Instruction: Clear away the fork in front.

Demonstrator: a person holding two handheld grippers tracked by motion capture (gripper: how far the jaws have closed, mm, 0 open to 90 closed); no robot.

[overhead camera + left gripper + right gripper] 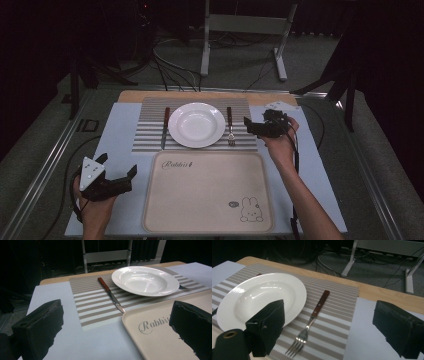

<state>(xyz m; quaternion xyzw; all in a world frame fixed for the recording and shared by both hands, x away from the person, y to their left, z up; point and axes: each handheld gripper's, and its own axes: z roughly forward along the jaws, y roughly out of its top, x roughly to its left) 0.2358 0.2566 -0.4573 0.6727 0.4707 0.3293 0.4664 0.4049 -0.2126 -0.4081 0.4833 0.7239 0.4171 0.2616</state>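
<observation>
A white plate (196, 124) sits in the middle of a striped placemat (150, 137), with a wooden-handled knife (164, 127) to its left and a wooden-handled fork (230, 126) to its right. My left gripper (118, 172) hovers open over the table's near left, beside a beige tray (207, 192). Its jaws frame the knife (111, 294) and the plate (145, 280) farther off. My right gripper (254, 127) is open just right of the fork, and its jaws stand either side of the fork (310, 320) with nothing held.
The tray's corner (160, 335) bears the word "Rabbit" and a rabbit drawing (249, 210). A pale blue sheet (117, 130) covers the table around the placemat (332, 322). Cables and a metal stand (245, 30) lie on the floor beyond the far edge.
</observation>
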